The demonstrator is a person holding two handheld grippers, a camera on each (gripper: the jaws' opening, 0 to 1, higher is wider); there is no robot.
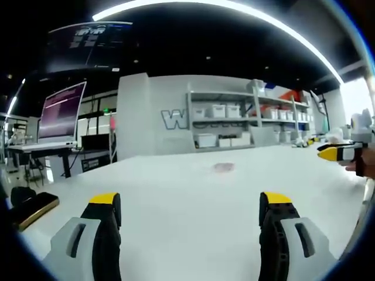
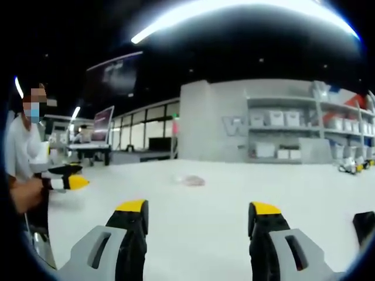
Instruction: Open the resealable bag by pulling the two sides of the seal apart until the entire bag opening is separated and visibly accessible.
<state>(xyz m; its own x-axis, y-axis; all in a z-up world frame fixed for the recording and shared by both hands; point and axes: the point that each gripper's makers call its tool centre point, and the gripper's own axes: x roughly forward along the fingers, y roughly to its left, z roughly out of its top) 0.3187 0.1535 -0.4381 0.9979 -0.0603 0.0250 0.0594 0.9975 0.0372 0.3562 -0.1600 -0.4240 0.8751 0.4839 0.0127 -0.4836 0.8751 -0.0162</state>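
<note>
Both grippers gaping over white table [image 1: 193, 199].
Left gripper [image 1: 190, 208], right gripper [image 2: 198, 213] unclenched; resealable bag [image 2: 190, 180] lying well ahead, untouched.

The left gripper [image 1: 190, 225] is showing black jaws with yellow tips on pale grey bodies, and the right gripper [image 2: 198, 231] is wearing the same black, yellow and grey. The table [image 1: 193, 199] is looking plain white. The resealable bag [image 2: 190, 180] is appearing clear with a faint pinkish-grey tint. The shelves [image 1: 246, 117] are holding white bins.
</note>
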